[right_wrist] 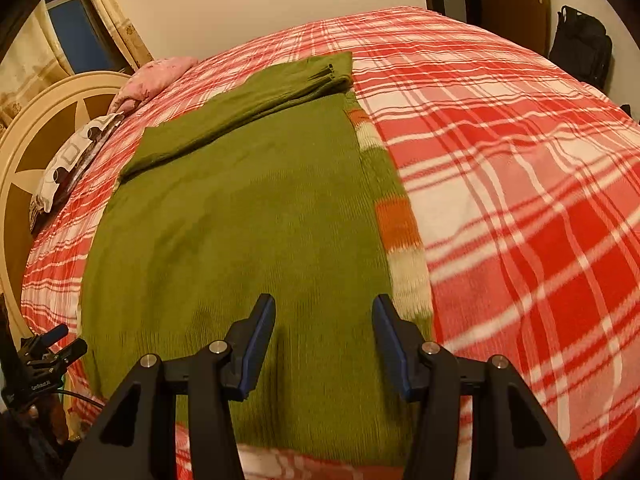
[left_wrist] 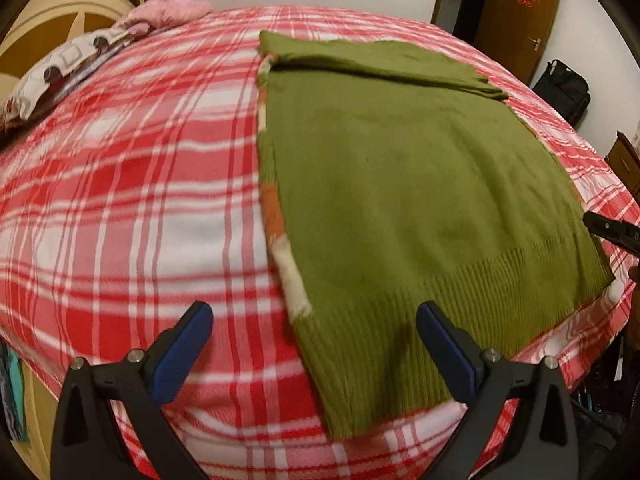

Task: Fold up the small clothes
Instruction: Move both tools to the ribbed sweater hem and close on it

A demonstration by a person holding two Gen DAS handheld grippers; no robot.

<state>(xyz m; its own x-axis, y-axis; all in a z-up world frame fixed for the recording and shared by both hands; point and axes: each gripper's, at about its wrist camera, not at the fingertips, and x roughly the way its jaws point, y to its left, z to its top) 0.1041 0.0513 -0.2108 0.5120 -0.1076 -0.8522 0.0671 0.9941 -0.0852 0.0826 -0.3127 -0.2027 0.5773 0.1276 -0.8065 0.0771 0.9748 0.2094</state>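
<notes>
A green knitted sweater (left_wrist: pixel 400 184) lies flat on the red plaid bedspread (left_wrist: pixel 132 184), with a sleeve folded across its far end and an orange and cream striped edge along one side. My left gripper (left_wrist: pixel 314 310) hovers open over the sweater's ribbed hem, at its striped corner, with nothing between its fingers. In the right wrist view my right gripper (right_wrist: pixel 324 304) is open above the near hem of the sweater (right_wrist: pixel 240 220) and holds nothing. A dark finger (left_wrist: pixel 610 230) of the right gripper shows at the sweater's far hem corner. The left gripper (right_wrist: pixel 66 342) appears at the lower left.
Patterned and pink pillows (left_wrist: pixel 52 76) lie by a cream headboard (right_wrist: pixel 24 160). A brown door (left_wrist: pixel 516 12) and a black bag (left_wrist: pixel 564 88) stand beyond the bed. The bedspread (right_wrist: pixel 520 200) spreads wide beside the sweater.
</notes>
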